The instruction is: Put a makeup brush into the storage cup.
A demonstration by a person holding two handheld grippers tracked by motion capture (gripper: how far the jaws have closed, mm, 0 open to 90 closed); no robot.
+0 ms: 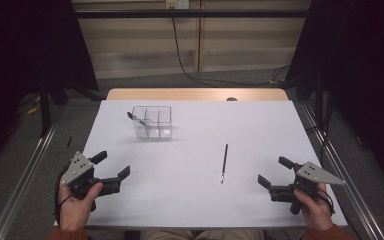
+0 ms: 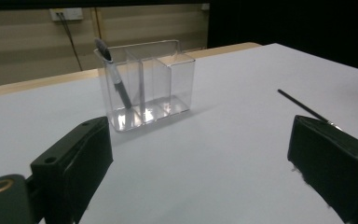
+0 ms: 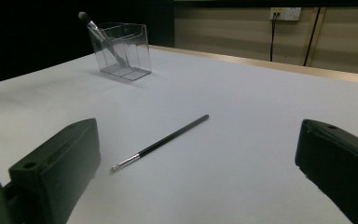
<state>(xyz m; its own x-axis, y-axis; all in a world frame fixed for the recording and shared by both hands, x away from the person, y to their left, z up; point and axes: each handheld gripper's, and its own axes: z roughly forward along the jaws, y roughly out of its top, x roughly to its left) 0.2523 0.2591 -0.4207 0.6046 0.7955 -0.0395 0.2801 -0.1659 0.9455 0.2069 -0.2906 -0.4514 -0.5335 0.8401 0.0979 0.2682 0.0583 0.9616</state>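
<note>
Currently, two grippers are being held low over the near edge of a white desk [image 1: 195,200]; each is being gripped by one of the person's hands, with the forearms entering from the bottom of the high view. The left gripper [image 1: 114,165] is being kept at the near left corner, its jaws spread wide and nothing being held between them; in the left gripper view the two black jaws are being seen far apart, with bare desk surface between them. The right gripper [image 1: 275,171] is being kept at the near right corner, its jaws likewise spread wide and empty; a grey three-cornered plate is being carried on top of each.

A clear organiser [image 1: 152,122] with several compartments is being seen standing upright toward the far left of the desk, well apart from both grippers; a makeup brush [image 2: 112,74] is being seen leaning tilted in its end compartment, bristle head uppermost and projecting above the rim. A thin black brush [image 1: 224,163] with a metal ferrule is being seen lying flat on the desk, right of centre, between the two grippers and nearer the right one; its tip is being pointed toward the person; it is being touched by neither gripper.
</note>
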